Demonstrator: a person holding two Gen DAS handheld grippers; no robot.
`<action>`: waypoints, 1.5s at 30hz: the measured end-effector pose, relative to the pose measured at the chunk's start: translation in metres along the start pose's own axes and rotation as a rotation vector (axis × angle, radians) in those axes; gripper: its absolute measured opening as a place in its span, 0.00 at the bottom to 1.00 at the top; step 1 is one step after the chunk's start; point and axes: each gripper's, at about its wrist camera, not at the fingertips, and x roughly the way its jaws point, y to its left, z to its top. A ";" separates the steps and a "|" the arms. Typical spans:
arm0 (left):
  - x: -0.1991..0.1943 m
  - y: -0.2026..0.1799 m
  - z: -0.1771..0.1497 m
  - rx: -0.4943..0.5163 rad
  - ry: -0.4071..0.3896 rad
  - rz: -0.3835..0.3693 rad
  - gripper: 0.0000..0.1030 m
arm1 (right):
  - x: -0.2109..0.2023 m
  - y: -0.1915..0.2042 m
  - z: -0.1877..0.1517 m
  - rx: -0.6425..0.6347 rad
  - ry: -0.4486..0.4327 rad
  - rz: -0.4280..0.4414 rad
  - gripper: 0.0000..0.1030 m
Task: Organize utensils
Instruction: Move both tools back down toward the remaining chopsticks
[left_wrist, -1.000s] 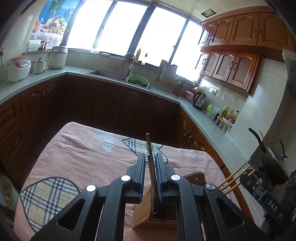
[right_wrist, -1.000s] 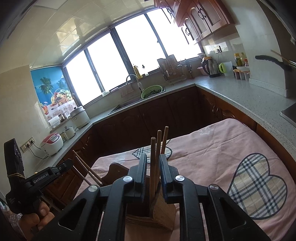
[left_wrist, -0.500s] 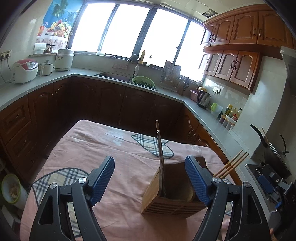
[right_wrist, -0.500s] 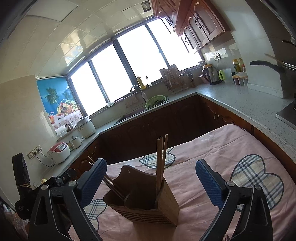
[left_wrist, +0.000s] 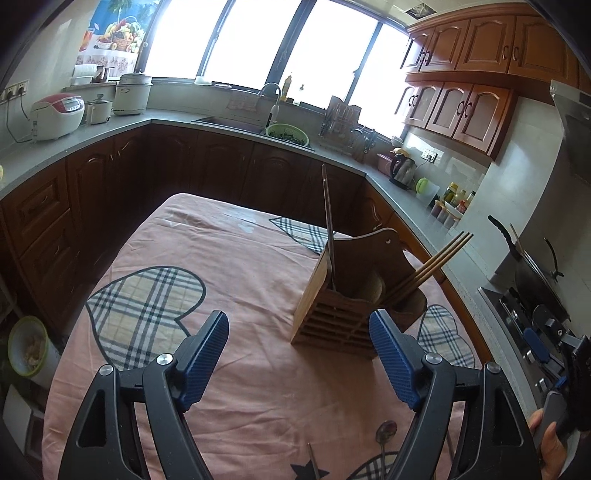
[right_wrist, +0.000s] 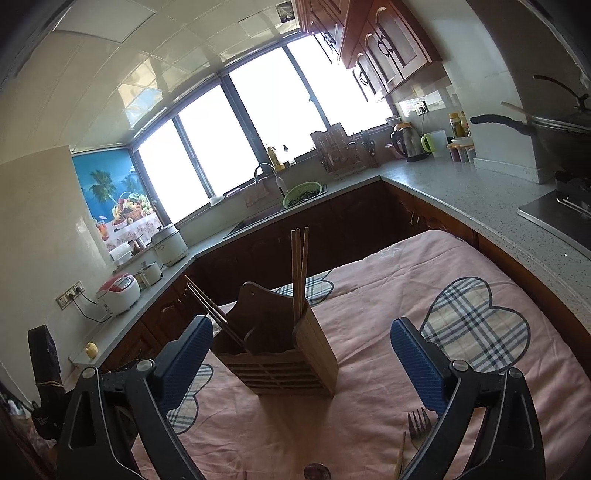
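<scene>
Left gripper: black frame, blue ribbed pads, jaws spread wide, nothing between them; hovering over the cloth short of the holder.
Right gripper: same build, jaws spread wide, empty; holder seen through the gap but well forward of the pads.
Slatted wooden utensil holder: upright on the pink tablecloth with plaid hearts, toward the far right part of the table in the left view; divided into compartments, with a raised shaped back panel.
Dark slender utensil handle: standing nearly upright in one end compartment, leaning slightly.
Bundle of wooden chopsticks: in the opposite end compartment, tilted outward in the left view; appearing upright in the right view.
Metal spoon: lying on the cloth near the table's close edge, between the left gripper's arms.
Metal fork: lying on the cloth beside the right gripper's right finger, tines toward the holder.
Person's hand: at the right edge of the left view, wrapped around the other gripper's handle.
</scene>
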 end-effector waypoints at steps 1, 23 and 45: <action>-0.005 0.001 -0.003 -0.003 0.002 0.001 0.76 | -0.004 0.000 -0.003 -0.007 0.002 -0.004 0.95; -0.041 -0.004 -0.058 0.004 0.129 0.023 0.76 | -0.060 -0.017 -0.065 -0.053 0.097 -0.098 0.95; -0.005 -0.030 -0.094 0.082 0.278 0.048 0.76 | -0.048 -0.024 -0.100 -0.086 0.217 -0.101 0.95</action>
